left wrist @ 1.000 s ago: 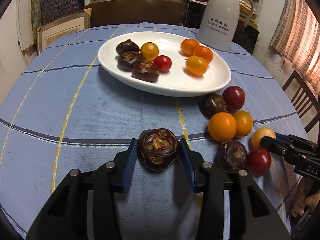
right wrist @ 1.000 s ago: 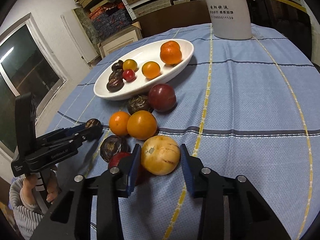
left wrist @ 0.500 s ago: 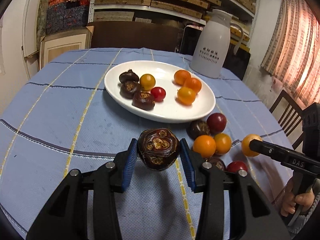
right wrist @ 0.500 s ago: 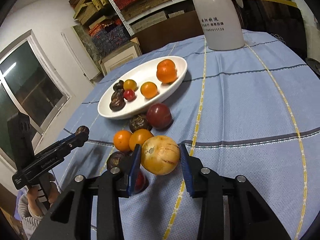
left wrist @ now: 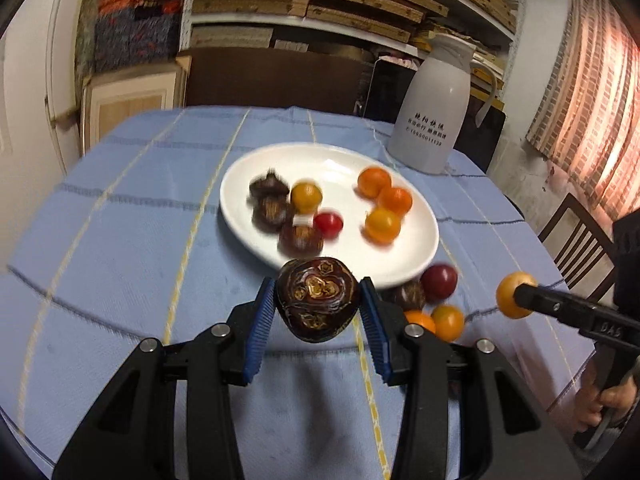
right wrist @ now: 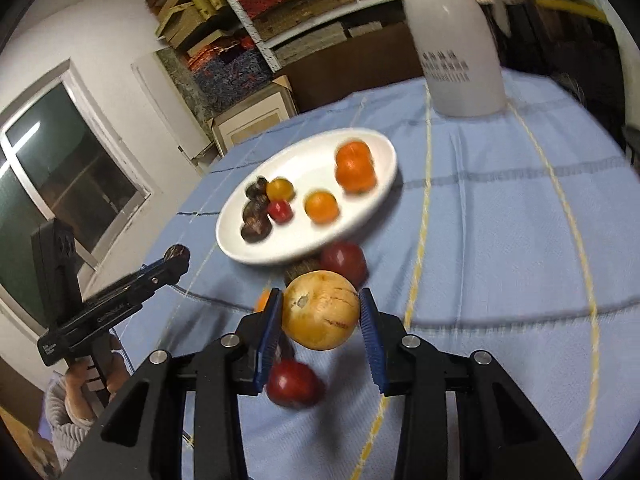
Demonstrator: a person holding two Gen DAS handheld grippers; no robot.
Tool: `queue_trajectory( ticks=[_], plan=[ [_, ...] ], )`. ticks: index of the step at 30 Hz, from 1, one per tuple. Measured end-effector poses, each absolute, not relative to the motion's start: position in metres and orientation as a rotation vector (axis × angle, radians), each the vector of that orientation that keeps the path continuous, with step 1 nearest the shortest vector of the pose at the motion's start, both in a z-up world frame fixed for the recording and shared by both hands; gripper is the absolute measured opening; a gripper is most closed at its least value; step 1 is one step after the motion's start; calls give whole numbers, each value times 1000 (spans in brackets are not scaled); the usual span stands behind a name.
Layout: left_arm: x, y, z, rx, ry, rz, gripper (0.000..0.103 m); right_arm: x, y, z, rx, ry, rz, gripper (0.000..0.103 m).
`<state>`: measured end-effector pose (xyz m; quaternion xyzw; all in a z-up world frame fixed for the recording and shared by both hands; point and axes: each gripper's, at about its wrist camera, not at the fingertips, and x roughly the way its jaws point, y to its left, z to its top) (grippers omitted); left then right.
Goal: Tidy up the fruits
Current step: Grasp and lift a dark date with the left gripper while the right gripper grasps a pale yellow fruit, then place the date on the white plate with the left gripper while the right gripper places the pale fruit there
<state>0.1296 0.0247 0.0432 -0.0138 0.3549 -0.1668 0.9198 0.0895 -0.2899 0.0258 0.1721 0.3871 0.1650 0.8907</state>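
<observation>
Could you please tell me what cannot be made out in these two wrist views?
- Left wrist view: fruits left on the cloth are partly hidden behind the left gripper and its dark fruit.
- Right wrist view: the jug top is cut off by the edge.
- Both views: plate fruits are motion-blurred.

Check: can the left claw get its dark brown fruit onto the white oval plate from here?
Probably yes. The left claw, shut on the dark brown fruit, is just short of the white oval plate, whose near rim looks unobstructed.
</observation>
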Motion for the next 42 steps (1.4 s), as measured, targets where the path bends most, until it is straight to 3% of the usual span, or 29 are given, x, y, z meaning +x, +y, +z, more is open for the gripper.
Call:
queue_trajectory(
  ticks=[5, 9, 18, 23, 25, 30, 33, 36, 42],
  plan=[
    [159, 17, 77, -19, 687, -332, 42, 123, -275, 74, 284, 738, 336, 39],
    [204, 9, 88, -20, 687, -313, 42, 162, -263, 82, 277, 722, 322, 39],
    [322, -17, 42, -23, 828, -307, 42, 249, -218, 24, 242, 859, 381, 39],
    [350, -30, 17, -32, 885, -323, 42, 268, -209, 3, 175, 894, 353, 40],
    [350, -29, 13, -29, 883, -316, 52, 268, -209, 4, 169, 886, 341, 46],
    [336, -16, 29, -81, 841, -327, 54, 258, -216, 22, 193, 839, 346, 47],
    [317, -9, 44, -81, 802, -305, 63, 240, -220, 37, 198, 800, 348, 50],
    [284, -3, 51, -72, 773, -301, 64, 215, -226, 49, 220, 757, 349, 60],
    [205, 7, 24, -76, 780, -309, 64, 171, -245, 34, 254, 749, 318, 61]
  ],
)
